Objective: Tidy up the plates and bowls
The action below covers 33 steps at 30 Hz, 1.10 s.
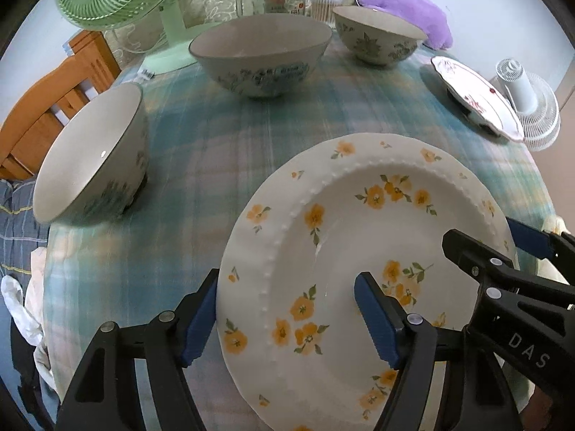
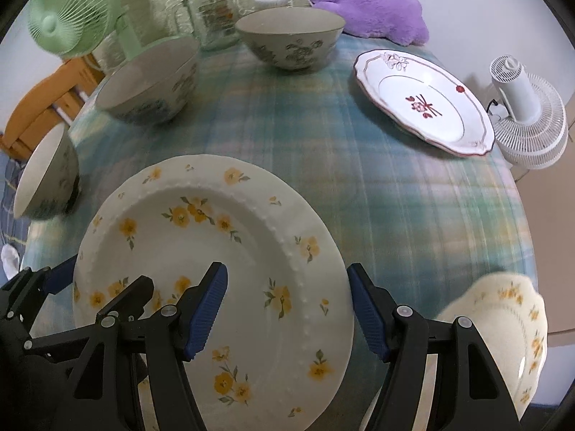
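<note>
The white round ceramic plate with yellow flowers and a beaded inner ring [image 1: 363, 262] sits at the near edge of the blue-green plaid-clothed surface [image 1: 222, 136], at 6 o'clock in both wrist views.

Left hand-held gripper [image 1: 287, 323]: jaws apart, straddling the plate's left rim, one blue pad outside the edge, the other over the well. Whether the pads press cannot be told; a gap seems to remain.

Right hand-held gripper [image 2: 287, 312]: jaws apart, straddling the right rim likewise. No firm clamp is visible.

Judged step: a two-sided pick-up of the yellow-flowered plate, probably for stacking.

Surroundings, outward:
- cream scalloped plate with yellow flowers [image 2: 503, 337], 4 o'clock, right view;
- white scalloped plate with red motif [image 2: 424, 104], 2 o'clock;
- small white bowl with blue-grey flowers [image 1: 93, 158], 9 o'clock, left view;
- large bowl of the same pattern [image 1: 262, 57], 12 o'clock;
- another small floral bowl [image 1: 377, 36], 1 o'clock.

Notes for doing it well:
- Both pads should be seated fully on the rim before any lift; glazed ceramic is likely slippery.
- Closure should be even on both sides, so the plate is not tilted or pushed off the edge.
- The plate should be kept level and the small bowl at 9 o'clock avoided.
</note>
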### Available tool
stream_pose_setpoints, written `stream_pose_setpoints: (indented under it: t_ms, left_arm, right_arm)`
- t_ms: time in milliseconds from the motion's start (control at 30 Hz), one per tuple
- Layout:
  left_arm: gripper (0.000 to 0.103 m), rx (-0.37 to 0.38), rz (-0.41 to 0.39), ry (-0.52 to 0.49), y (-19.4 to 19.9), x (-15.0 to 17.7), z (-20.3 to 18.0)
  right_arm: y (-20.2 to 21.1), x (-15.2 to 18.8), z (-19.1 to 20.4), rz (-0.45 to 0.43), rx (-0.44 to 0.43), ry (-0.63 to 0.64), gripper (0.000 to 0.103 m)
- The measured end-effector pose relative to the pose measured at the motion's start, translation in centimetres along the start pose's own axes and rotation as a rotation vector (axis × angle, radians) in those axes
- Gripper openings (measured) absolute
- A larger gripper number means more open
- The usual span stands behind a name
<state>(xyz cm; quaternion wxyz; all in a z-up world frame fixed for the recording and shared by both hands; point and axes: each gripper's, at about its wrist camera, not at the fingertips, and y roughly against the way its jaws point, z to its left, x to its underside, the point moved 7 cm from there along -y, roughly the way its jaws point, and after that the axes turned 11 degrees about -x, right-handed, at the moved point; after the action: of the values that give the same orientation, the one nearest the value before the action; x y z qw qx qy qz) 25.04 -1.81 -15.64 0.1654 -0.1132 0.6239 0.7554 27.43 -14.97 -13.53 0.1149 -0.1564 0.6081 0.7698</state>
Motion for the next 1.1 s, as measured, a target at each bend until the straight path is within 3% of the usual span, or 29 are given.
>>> stream_pose_setpoints:
  t_ms: [300,833,1100]
  left_arm:
    - [0.078,-0.006,-0.045,-0.022,0.1,0.7,-0.1]
    - [0.073,0.059,0.032,0.028,1.3,1.8,2.2]
    - [0.073,0.079,0.026,0.03,3.0,3.3,3.3]
  right_arm:
    - [-1.1,0.7,0.1,0.009,0.044,0.027,0.067]
    - [0.7,1.4,1.8,-0.004,0.066,-0.018,0.067]
    - [2.4,2.9,3.3,-0.01,0.077,-0.045,0.067]
